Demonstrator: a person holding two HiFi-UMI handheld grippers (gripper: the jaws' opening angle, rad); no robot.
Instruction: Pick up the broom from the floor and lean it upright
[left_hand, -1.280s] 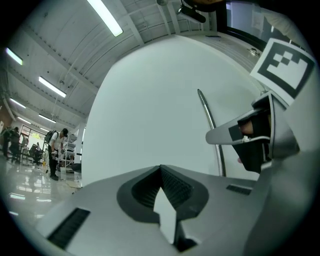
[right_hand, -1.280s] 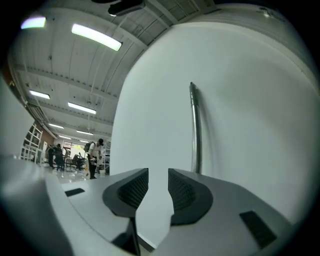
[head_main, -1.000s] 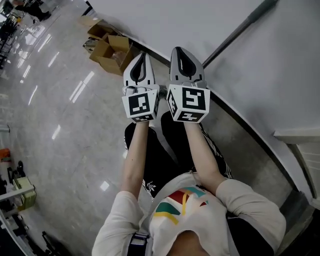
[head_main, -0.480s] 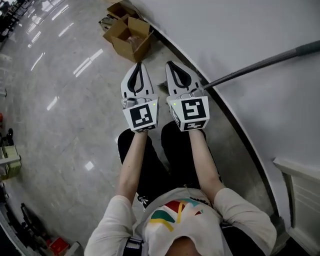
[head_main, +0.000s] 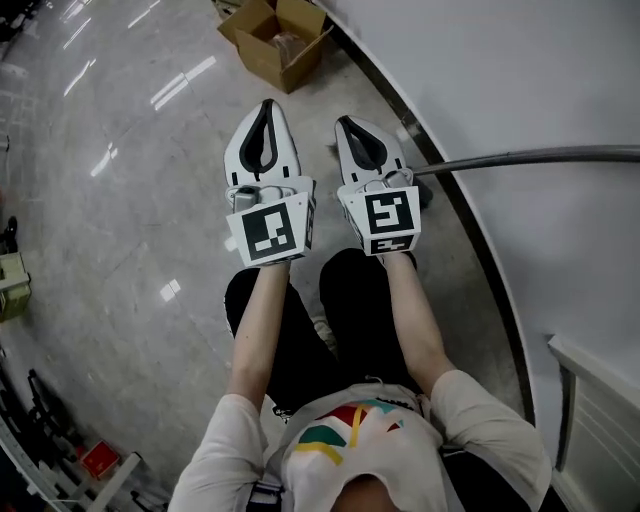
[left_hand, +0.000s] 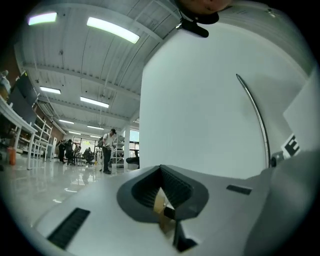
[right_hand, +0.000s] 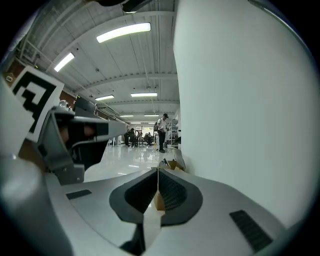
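Right tongs (right_hand: 158, 171) shut; broom handle (head_main: 530, 157) head-view.

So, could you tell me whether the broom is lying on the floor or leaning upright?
Leaning upright: the broom slants up against the white wall, its handle well off the floor.
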